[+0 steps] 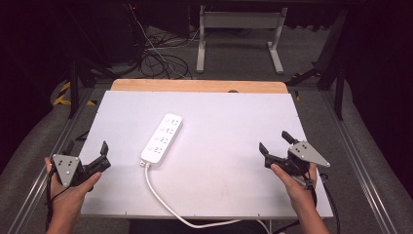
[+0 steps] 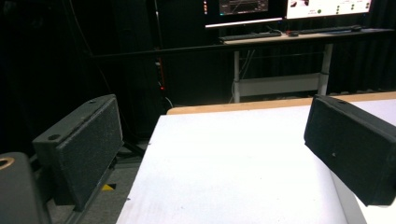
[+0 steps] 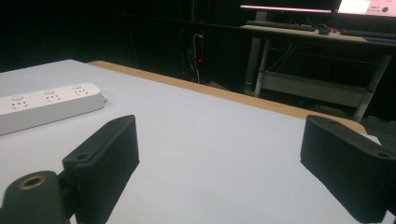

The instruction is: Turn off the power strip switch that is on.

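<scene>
Both the left tongs and the right tongs gape wide, holding nothing, over the tabletop's near corners, while the white power strip lies flat between them, left of centre.

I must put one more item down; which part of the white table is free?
The wide patch between the power strip and the right gripper is bare, as is the far strip before the wooden edge. The cable crosses the near middle.

Glossy white plastic power strip
</scene>
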The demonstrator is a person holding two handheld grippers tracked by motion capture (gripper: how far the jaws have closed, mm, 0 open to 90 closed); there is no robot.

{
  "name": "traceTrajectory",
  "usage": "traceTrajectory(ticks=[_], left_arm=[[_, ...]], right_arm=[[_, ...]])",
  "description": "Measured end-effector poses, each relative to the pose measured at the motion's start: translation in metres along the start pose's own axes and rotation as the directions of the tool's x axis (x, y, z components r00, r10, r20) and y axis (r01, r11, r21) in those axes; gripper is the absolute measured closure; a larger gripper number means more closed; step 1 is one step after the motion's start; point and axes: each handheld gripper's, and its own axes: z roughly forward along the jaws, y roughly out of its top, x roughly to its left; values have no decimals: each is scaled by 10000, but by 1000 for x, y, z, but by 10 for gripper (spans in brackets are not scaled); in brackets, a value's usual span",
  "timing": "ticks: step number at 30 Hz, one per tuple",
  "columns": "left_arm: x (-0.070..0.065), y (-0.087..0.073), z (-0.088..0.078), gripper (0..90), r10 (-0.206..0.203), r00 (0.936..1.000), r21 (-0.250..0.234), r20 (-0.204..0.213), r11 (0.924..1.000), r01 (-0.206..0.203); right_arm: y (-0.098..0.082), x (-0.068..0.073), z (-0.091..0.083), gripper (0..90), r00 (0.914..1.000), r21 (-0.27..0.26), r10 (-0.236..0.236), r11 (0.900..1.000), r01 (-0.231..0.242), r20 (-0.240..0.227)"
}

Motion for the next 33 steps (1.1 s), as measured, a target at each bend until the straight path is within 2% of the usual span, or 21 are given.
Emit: traceTrajectory(ticks=[8,11,13,18,20,21,23,28,33], left_arm=[[0,1,0,105,-27,9999,125,121,9999,26],[0,1,-1,201,3,9996,195,275,9998,-8],[0,2,-1,267,79,9997,169,231,9998,-82],[-1,4,-1,433,-34,9992,248,404,9997,24],[2,6,-2,479,-240,9971,556,720,9983,201],[3,6,-2,505,-214,9965,635,813,9979,162],[4,7,-3,583,-251,9950,627,966,9978,190],[10,9,-4,739,-300,9938,525,1074,9983,245],[11,11,-5,885,-290,9935,637,1105,9977,220]], right_arm=[[1,1,0,117,10000,-72,-32,10000,32,-3],[1,0,-1,117,10000,-72,-29,10000,29,9],[1,0,-1,118,10000,-77,-27,10000,27,4],[1,1,0,116,10000,-136,12,9999,-13,-72],[1,1,-1,115,10000,-182,-15,9998,13,-97],[1,1,-1,114,10000,-191,-11,9998,9,-96],[1,1,-1,114,10000,-218,-4,9998,2,-87],[1,1,-1,114,10000,-223,-7,9998,5,-89],[1,1,0,114,9999,-187,-3,9998,1,-108]])
